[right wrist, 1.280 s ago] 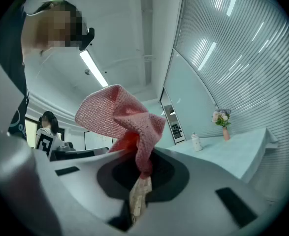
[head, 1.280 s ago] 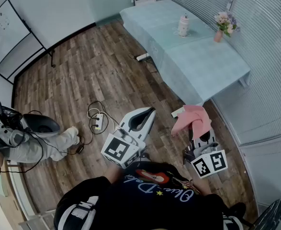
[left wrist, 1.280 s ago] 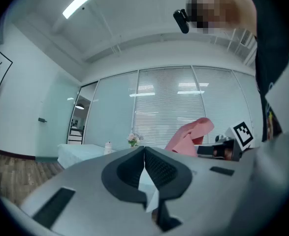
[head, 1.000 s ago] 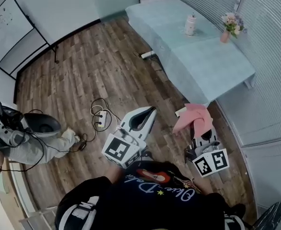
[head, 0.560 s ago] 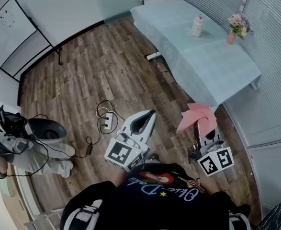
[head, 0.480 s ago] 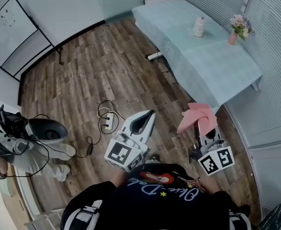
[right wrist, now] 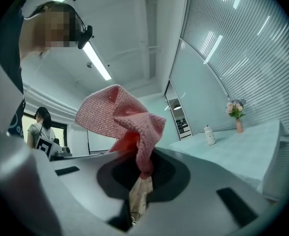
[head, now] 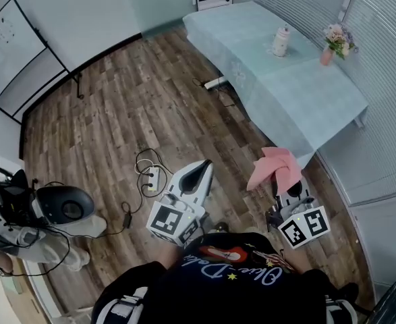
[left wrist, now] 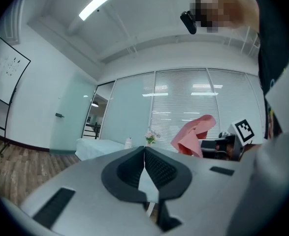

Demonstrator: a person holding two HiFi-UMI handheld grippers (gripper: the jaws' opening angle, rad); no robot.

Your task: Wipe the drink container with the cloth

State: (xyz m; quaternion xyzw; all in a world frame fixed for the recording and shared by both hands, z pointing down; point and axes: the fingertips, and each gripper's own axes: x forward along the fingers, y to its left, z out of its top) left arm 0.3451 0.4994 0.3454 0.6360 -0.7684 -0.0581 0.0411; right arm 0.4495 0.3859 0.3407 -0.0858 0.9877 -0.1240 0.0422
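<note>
1. Our right gripper has its jaws closed on one corner of the pink cloth. The rest of the cloth stands up loose above the jaws. With only that corner pinched, it may slip out when we press it against something.
2. Our left gripper has its jaws closed together with nothing between them. We judge it must open before it can steady anything, and a late or clumsy opening could knock the target instead of holding it.
3. In the head view both grippers sit close to our body over the wooden floor. The cloth hangs just short of the near end of the table.
4. The drink container, a small pale bottle, stands upright on the far part of that table, well apart from both grippers. No wiping is under way yet, and we must walk or reach far.
5. The container looks light and narrow. Wiping it one-handed could tip it or slide it on the tablecloth.
6. The flower vase stands near the container, so a wide sweep of the cloth or a gripper could upset it.
7. A power strip with its cable lies on the floor near our left side. It is a tripping risk if we step that way.
</note>
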